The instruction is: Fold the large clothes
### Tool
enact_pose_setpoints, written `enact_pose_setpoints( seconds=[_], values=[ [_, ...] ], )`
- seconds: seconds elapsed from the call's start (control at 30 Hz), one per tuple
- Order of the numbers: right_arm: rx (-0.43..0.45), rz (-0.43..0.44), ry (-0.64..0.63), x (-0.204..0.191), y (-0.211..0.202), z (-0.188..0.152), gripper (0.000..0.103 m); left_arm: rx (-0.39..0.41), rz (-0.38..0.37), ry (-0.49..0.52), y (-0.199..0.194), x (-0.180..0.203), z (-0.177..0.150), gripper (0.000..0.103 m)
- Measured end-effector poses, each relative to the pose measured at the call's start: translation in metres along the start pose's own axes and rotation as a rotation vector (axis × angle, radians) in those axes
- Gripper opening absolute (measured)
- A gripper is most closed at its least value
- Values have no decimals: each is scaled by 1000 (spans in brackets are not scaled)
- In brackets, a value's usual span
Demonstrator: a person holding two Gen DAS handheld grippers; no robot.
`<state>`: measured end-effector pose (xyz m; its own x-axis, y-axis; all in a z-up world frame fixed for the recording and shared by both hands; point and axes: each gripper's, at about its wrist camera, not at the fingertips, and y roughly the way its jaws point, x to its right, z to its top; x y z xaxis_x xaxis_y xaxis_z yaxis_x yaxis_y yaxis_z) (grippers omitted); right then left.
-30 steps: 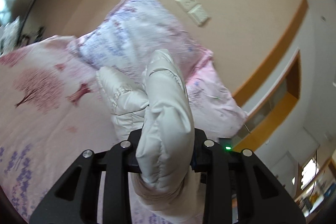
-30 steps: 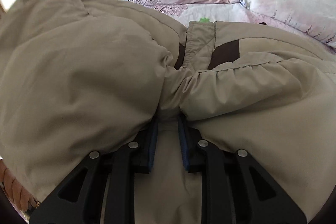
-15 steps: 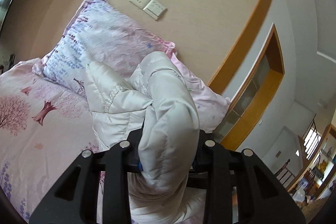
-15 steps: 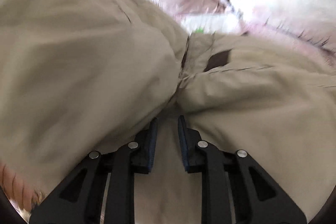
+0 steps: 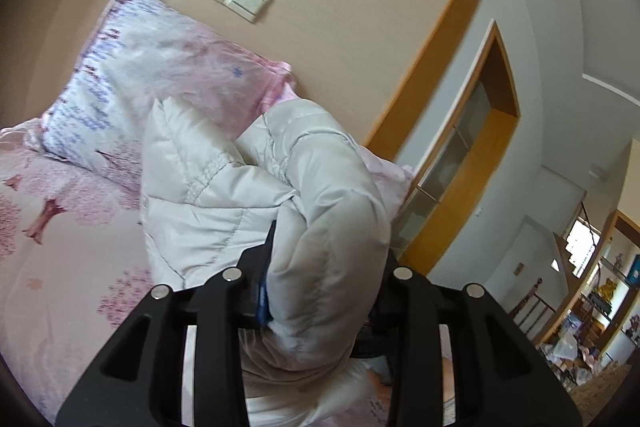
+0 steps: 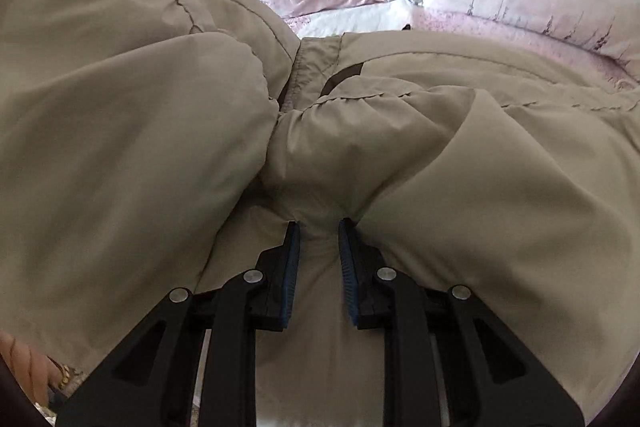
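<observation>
The left gripper (image 5: 320, 291) is matte black plastic, with two angular finger arms pierced by long slots, four round silver screw heads across its linkage, and a strip of blue ribbed pad on the inner face of the near-left finger. The right gripper (image 6: 319, 259) has the same black slotted arms and four silver screw heads, and both its fingers carry blue ribbed pads (image 6: 291, 275) on their inner faces. At the near-left edge of the right wrist view there is a patch of bare skin with a gold-coloured band (image 6: 62, 381).
</observation>
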<state>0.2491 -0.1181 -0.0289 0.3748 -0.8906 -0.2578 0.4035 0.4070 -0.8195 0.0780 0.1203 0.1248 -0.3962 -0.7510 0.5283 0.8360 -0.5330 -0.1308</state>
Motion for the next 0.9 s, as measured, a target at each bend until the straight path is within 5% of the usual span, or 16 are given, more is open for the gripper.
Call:
enact_pose_setpoints(
  seconds=[0.2, 0.37, 0.57, 0.9],
  values=[
    [-1, 38, 20, 8, 3, 2, 21, -67, -78, 23, 32, 25, -11, 37],
    [69, 81, 49, 22, -33, -11, 22, -111, -121, 37, 52, 42, -21, 37],
    [252, -30, 127, 66, -102, -43, 28, -167, -161, 54, 79, 60, -32, 37],
    [341, -119, 332, 143, -135, -67, 34, -330, -213, 130, 151, 101, -75, 39]
  ],
)
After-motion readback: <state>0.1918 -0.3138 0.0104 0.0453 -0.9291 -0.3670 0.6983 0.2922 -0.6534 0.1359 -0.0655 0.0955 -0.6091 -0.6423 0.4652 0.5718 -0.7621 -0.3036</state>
